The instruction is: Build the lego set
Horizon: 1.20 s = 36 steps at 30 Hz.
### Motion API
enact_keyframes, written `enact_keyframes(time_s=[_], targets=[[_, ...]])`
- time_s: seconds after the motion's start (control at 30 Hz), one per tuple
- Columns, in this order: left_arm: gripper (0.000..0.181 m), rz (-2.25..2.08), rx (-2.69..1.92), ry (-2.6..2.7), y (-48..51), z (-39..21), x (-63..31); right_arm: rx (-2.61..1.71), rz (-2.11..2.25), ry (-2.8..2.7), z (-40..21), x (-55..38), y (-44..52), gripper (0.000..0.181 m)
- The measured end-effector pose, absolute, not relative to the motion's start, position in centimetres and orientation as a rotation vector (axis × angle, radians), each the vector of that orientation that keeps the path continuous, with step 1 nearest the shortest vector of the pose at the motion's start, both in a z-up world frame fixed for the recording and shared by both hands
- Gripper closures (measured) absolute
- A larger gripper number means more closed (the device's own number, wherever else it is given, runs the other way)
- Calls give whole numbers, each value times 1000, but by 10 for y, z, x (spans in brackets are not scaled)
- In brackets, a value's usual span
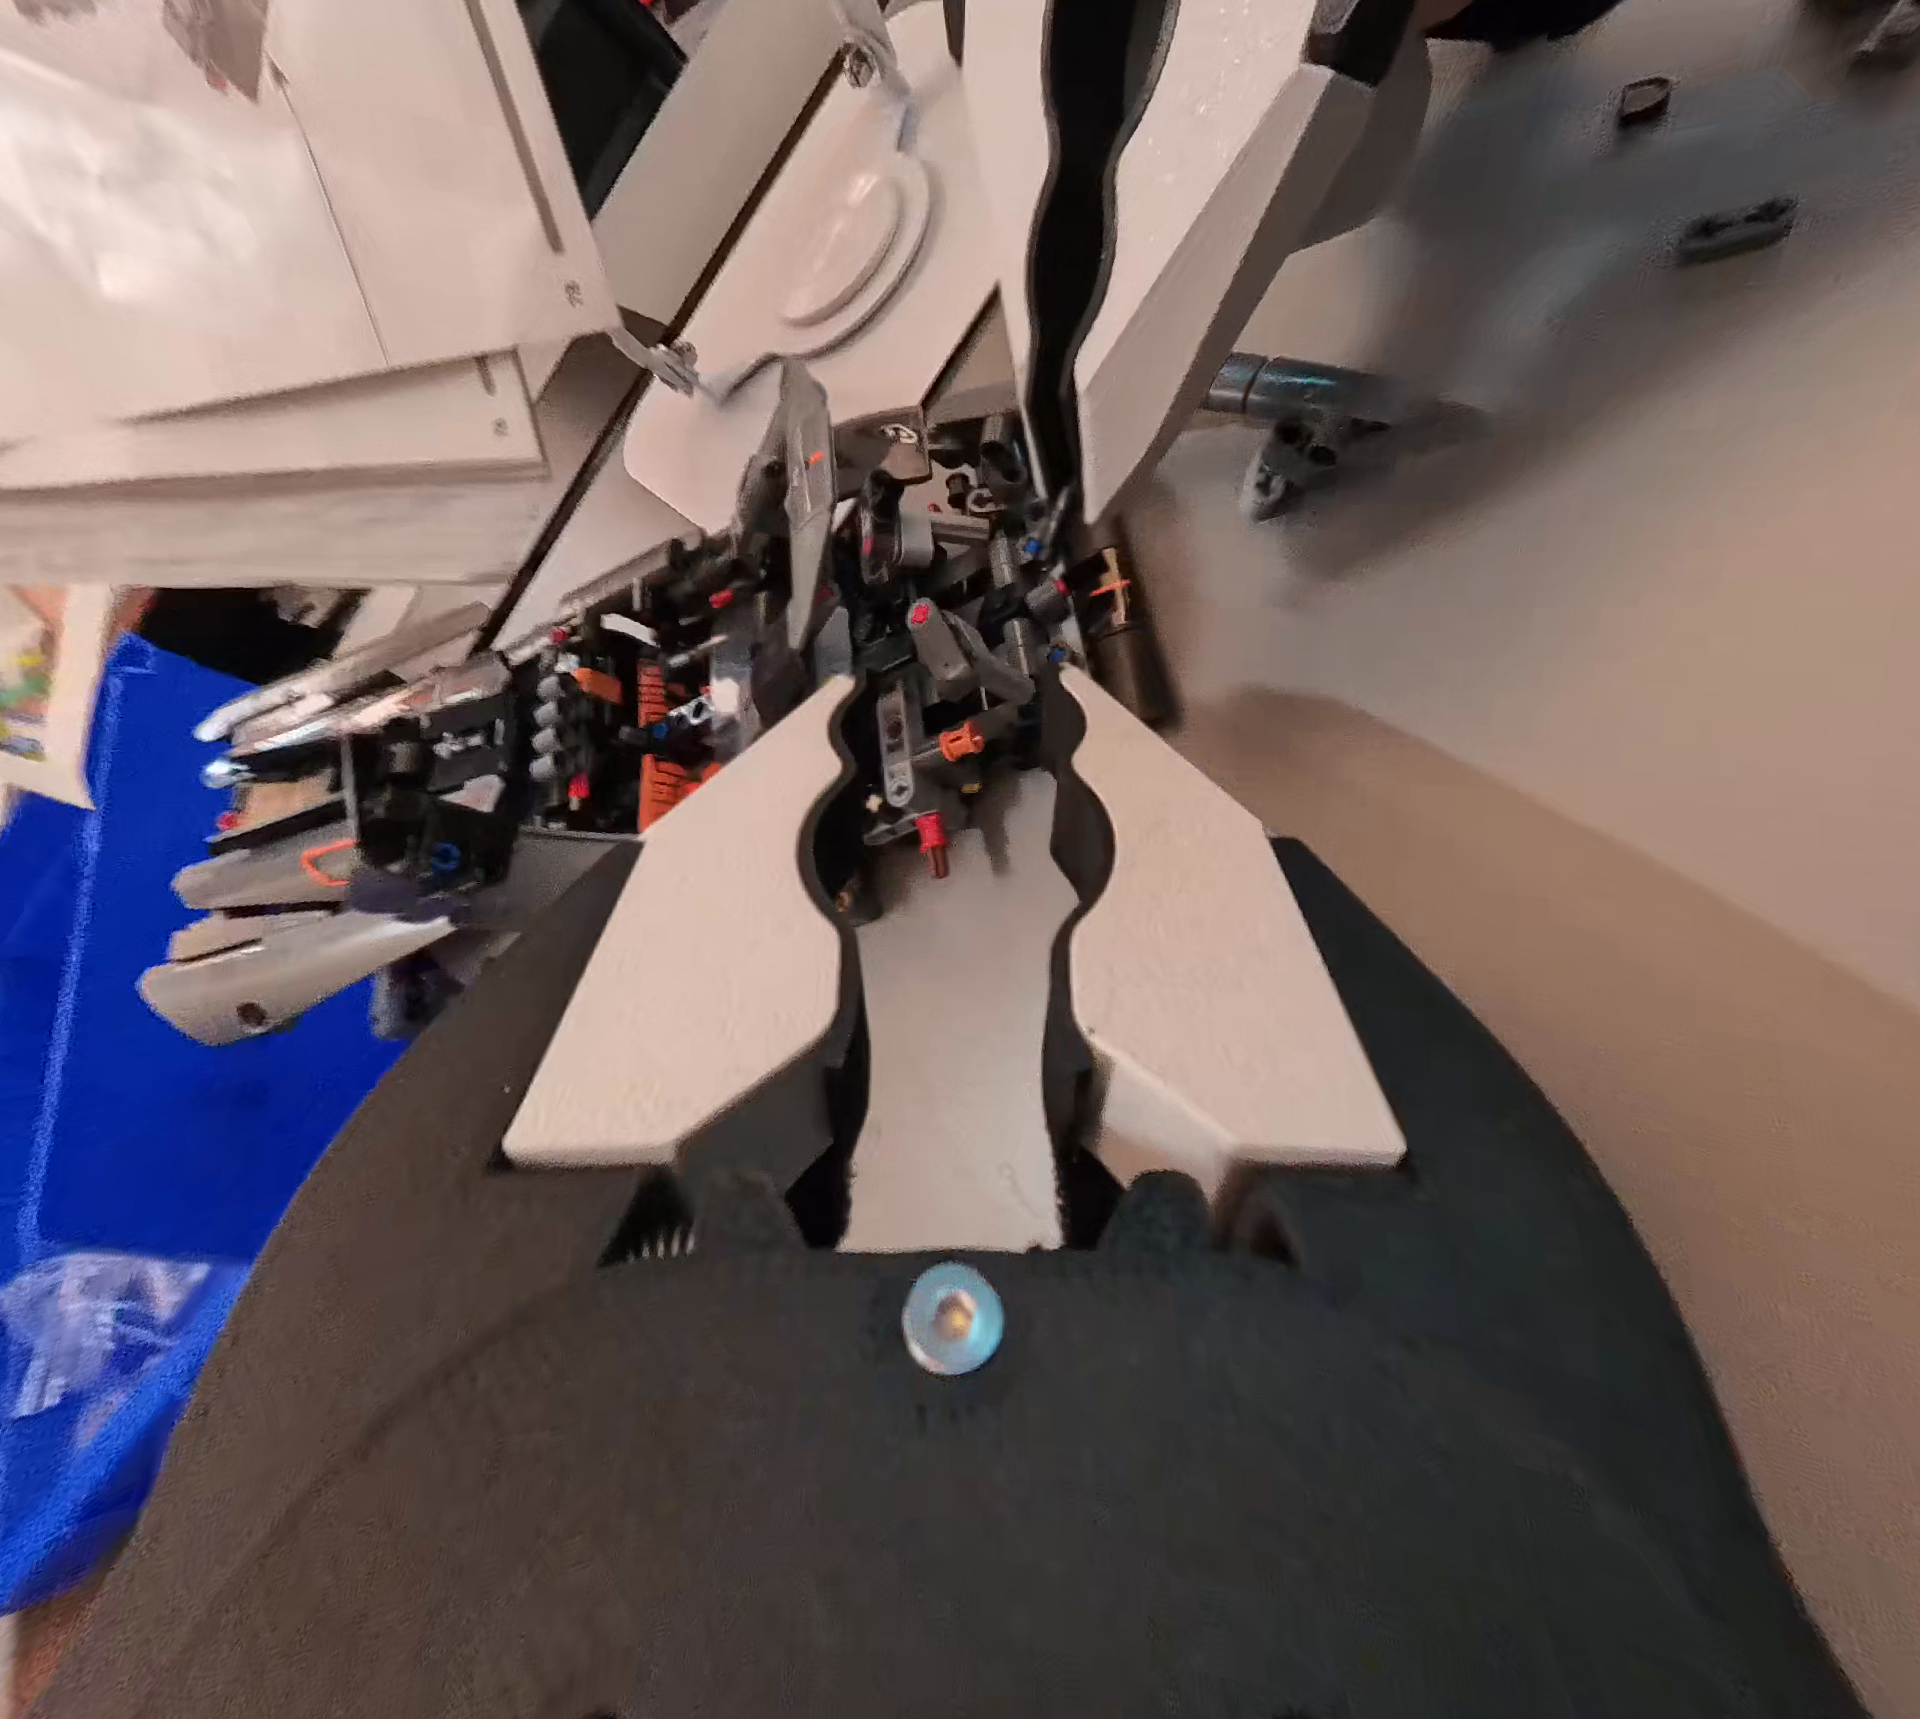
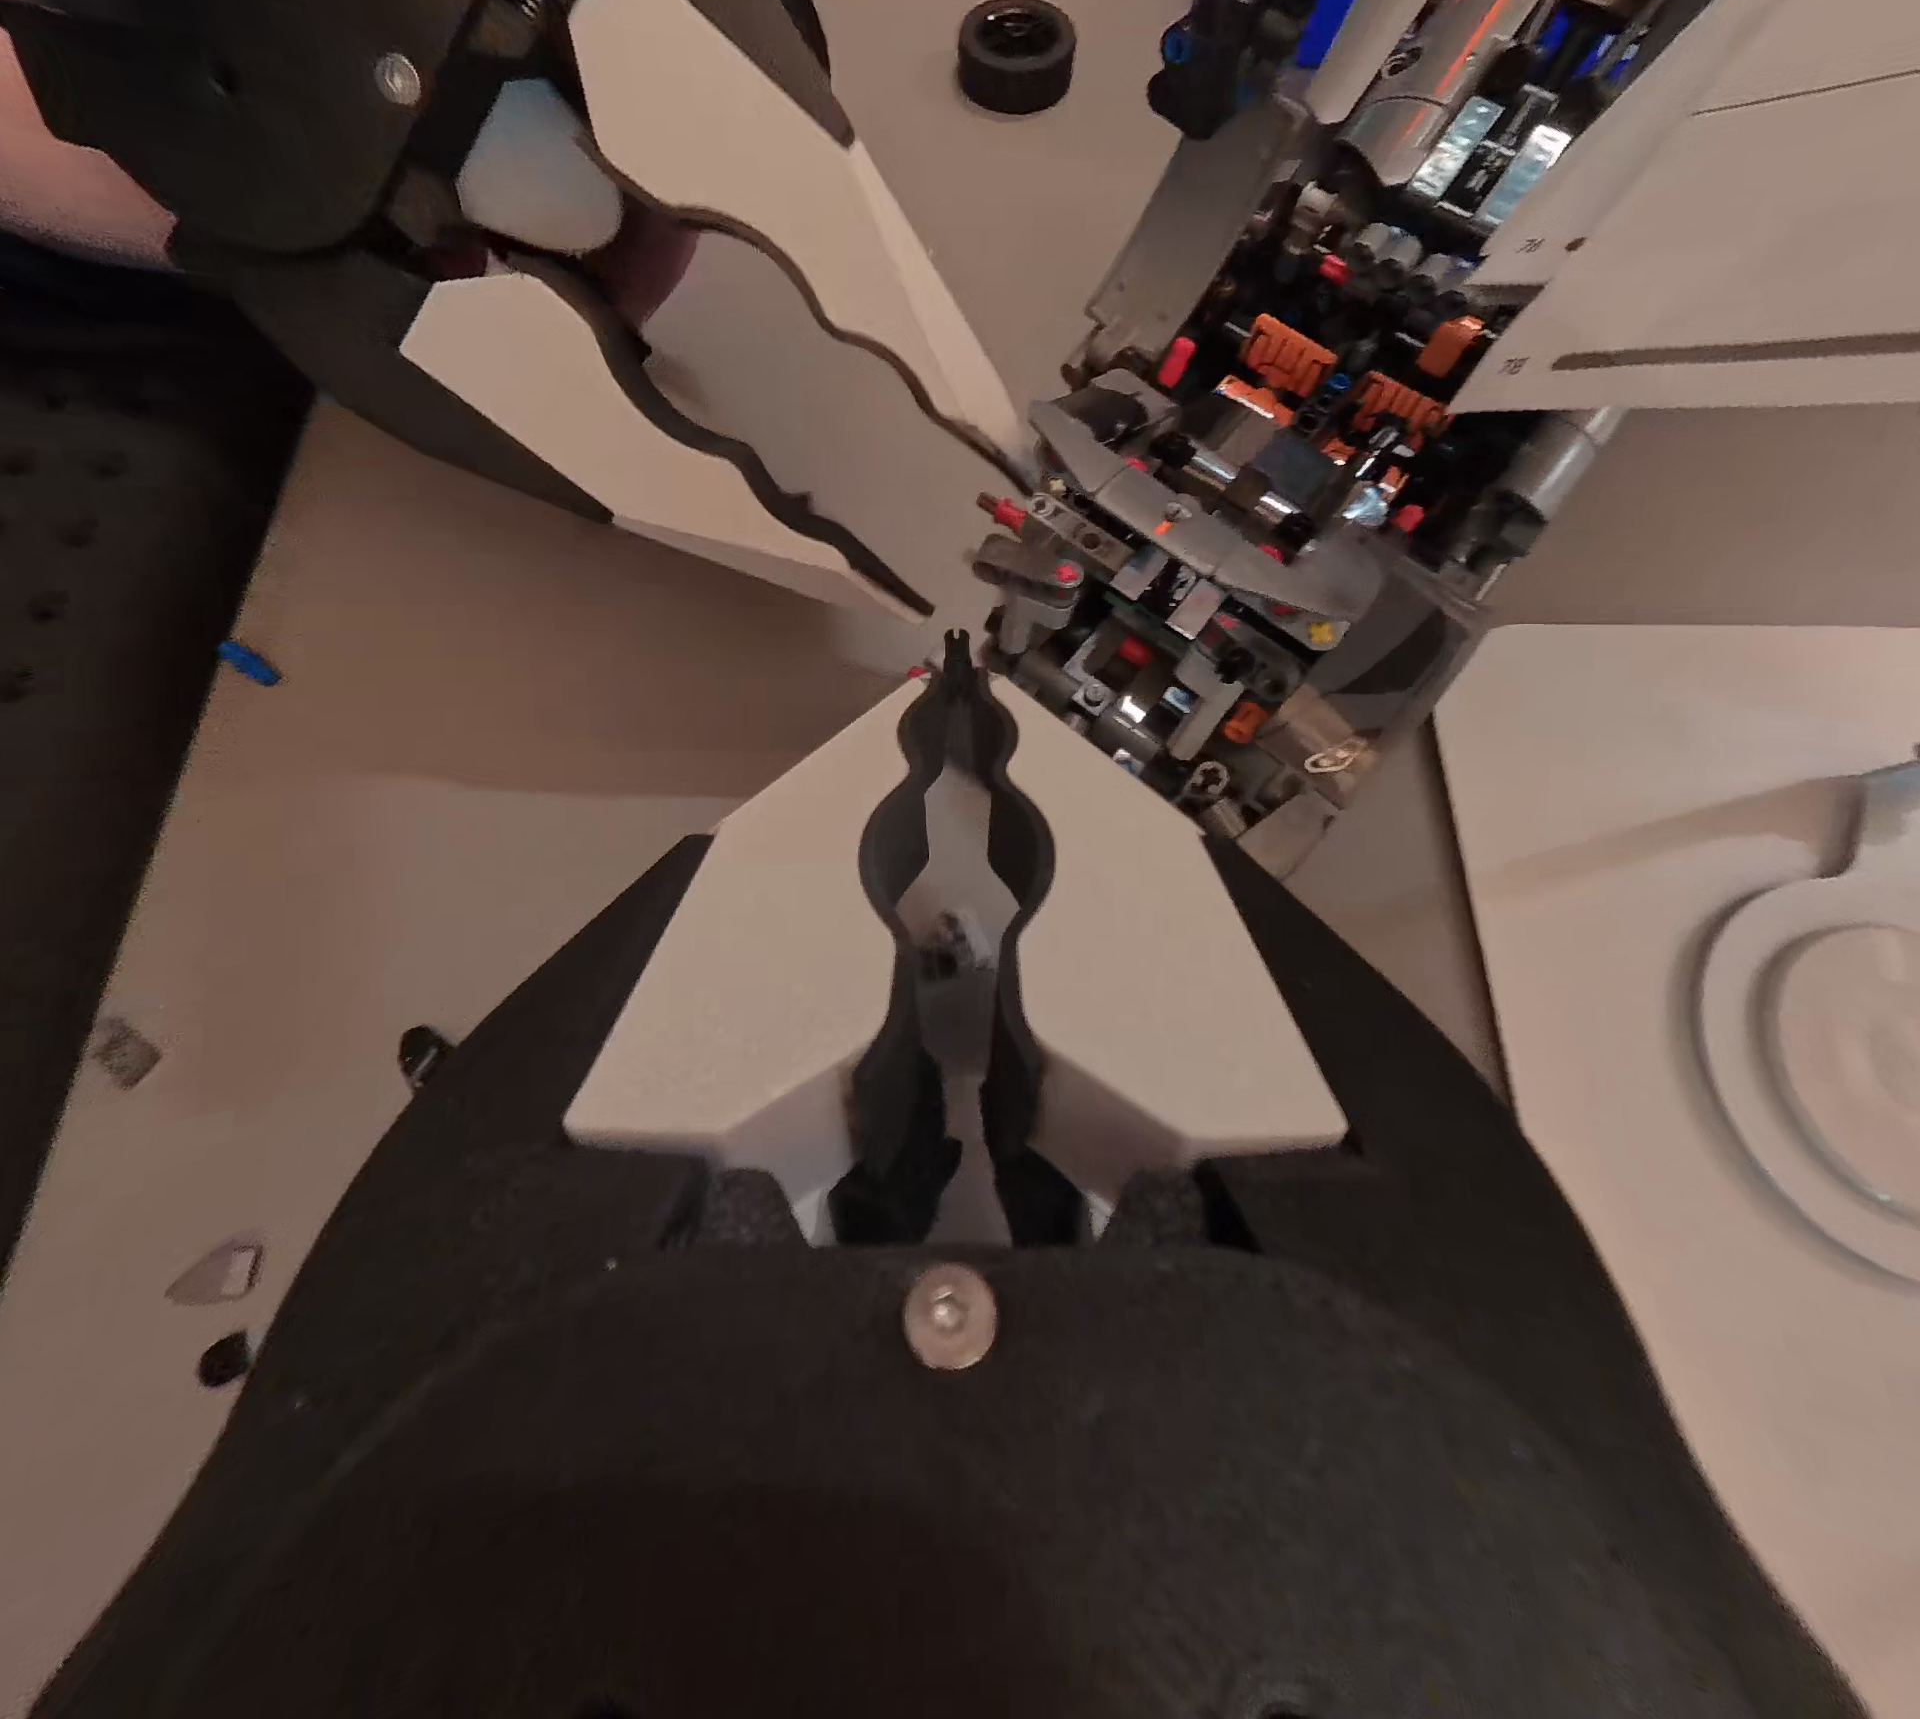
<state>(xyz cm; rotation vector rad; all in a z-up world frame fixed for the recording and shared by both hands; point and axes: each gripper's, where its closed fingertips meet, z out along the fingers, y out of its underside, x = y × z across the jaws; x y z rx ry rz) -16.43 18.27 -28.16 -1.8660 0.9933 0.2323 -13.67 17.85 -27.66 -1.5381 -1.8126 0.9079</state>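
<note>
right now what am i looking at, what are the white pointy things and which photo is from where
No robot: a person holds tongs in each hand, each with a camera looking along its white fingers. One picture looks along the left tongs, the other along the right tongs. Both meet at a half-built grey and black lego model on a pale table, where a black tyre lies. The right tongs pinch a small dark piece; the left ones straddle the model's end, grip unclear.
</note>
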Motion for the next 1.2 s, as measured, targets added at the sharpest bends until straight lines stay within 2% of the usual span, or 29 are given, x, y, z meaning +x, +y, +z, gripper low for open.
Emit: enact_keyframes(time_s=[0.23,0.4,0.67,1.2], targets=[[158,94,-1972,883,194,-302,-164,-1558,823,-1766,-280,-146,191,180],[171,5,-1972,864,202,-298,-159,-1551,780,-1793,-288,-147,192,180],[168,-43,-1979,889,196,-298,-158,-1552,762,-1762,-287,-147,196,180],[173,-53,-1977,934,190,-301,-156,-1547,721,-1706,-286,-153,202,180]])
